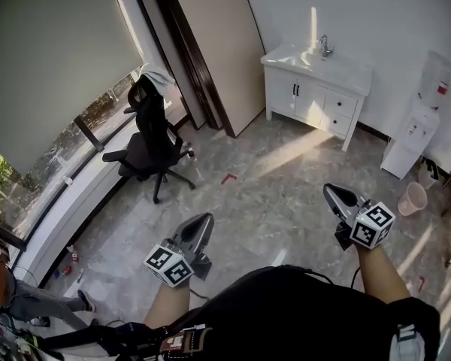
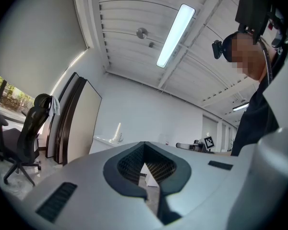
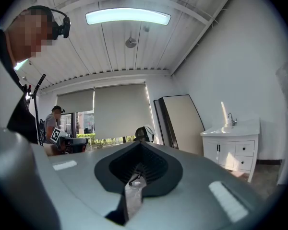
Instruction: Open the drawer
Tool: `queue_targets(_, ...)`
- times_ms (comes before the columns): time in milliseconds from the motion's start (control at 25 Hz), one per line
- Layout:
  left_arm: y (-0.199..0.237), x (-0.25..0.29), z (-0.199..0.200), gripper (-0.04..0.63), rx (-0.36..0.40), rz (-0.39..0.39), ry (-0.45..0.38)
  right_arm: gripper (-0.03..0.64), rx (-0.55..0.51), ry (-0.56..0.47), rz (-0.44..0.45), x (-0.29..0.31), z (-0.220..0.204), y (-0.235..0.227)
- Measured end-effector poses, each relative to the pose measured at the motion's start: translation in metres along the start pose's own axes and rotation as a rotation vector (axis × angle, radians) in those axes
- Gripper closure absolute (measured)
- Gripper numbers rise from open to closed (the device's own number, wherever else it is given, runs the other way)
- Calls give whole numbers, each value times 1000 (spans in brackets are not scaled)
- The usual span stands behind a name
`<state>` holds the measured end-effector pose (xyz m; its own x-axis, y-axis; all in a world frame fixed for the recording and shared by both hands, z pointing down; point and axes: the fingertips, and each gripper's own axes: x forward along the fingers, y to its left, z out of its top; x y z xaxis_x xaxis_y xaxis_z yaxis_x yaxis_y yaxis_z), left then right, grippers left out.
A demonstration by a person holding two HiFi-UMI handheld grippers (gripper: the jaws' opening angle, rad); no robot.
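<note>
Pale grey marble-look floor tiles (image 1: 286, 179) spread across the room below the camera. Low in the frame, the grey two-jaw left gripper (image 1: 202, 221) sits at lower centre-left and the matching right gripper (image 1: 331, 193) at centre-right. Both gripper views show the jaws pressed together with nothing between them. Further up at the left stands a black wheeled office chair (image 1: 150, 138). At the upper right, against the white wall, is a white sink cabinet (image 1: 301, 89). Its small white drawer with a dark knob (image 1: 340, 104) is closed and lies well apart from both grippers, up beyond the right one.
</note>
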<state>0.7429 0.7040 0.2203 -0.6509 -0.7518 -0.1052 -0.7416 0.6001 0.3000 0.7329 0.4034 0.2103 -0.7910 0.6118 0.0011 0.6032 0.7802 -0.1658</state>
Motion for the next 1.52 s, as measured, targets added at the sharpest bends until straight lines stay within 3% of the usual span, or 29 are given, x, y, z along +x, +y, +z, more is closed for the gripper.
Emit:
queue_targets(360, 21, 106, 13, 604, 20, 93, -64, 615, -17, -3, 102, 54, 38, -117)
queue_targets(720, 41, 200, 1, 604, 18, 110, -64, 615, -29, 9, 146, 90, 47, -204)
queue_targets(960, 64, 240, 1, 604, 15, 81, -42, 615, -29, 12, 123, 108, 48, -237)
queue_targets(1160, 106, 263, 10, 604, 5, 16, -37, 615, -28, 21, 53, 137, 45, -251)
queue_targets(1520, 232, 290, 67, 604, 17, -84, -24, 615, -59, -26, -72, 238, 72, -255)
